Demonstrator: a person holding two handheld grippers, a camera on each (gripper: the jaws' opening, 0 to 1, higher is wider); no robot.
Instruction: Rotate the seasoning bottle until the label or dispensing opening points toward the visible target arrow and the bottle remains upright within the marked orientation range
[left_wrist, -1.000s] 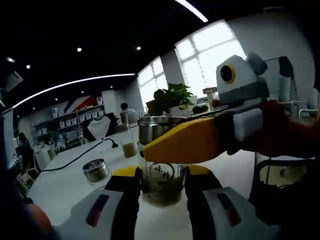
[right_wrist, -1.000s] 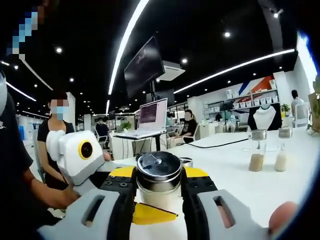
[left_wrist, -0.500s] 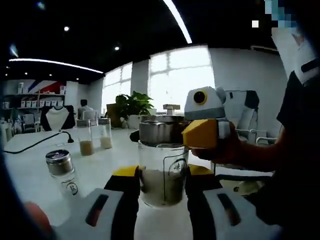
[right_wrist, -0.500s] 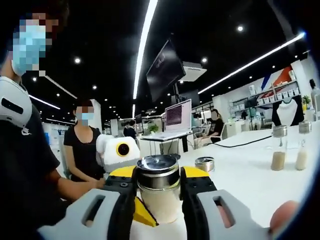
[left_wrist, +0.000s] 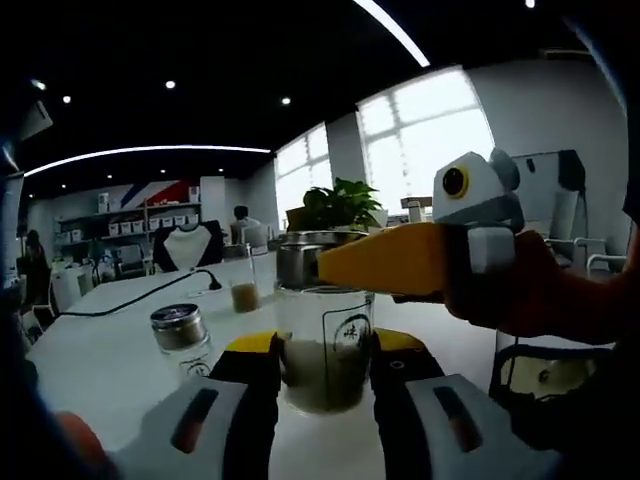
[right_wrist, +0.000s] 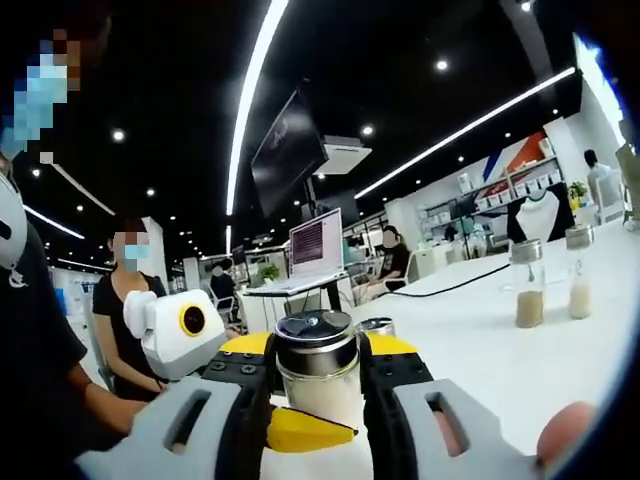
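Observation:
The seasoning bottle (left_wrist: 322, 335) is a clear glass jar with pale powder, a printed label and a steel lid. It stands upright between the jaws of my left gripper (left_wrist: 325, 350), which is shut on its glass body. My right gripper (left_wrist: 395, 262) comes in from the right, its yellow jaw level with the lid. In the right gripper view the steel lid (right_wrist: 316, 340) sits between the jaws of my right gripper (right_wrist: 316, 352), which is shut on it. The left gripper (right_wrist: 300, 430) shows below, with its yellow jaw tip against the glass.
On the white table (left_wrist: 110, 360) stand a small steel-lidded jar (left_wrist: 178, 335) and a shaker bottle (left_wrist: 243, 290), with a black cable (left_wrist: 150, 297) behind. Two shaker bottles (right_wrist: 527, 290) stand at the right. A dark container (left_wrist: 545, 370) is close by. A person (right_wrist: 125, 320) sits beyond.
Both views swung one way and back with my hands. In the left gripper view the label has shifted from the middle of the glass to its right side. Both grippers kept hold.

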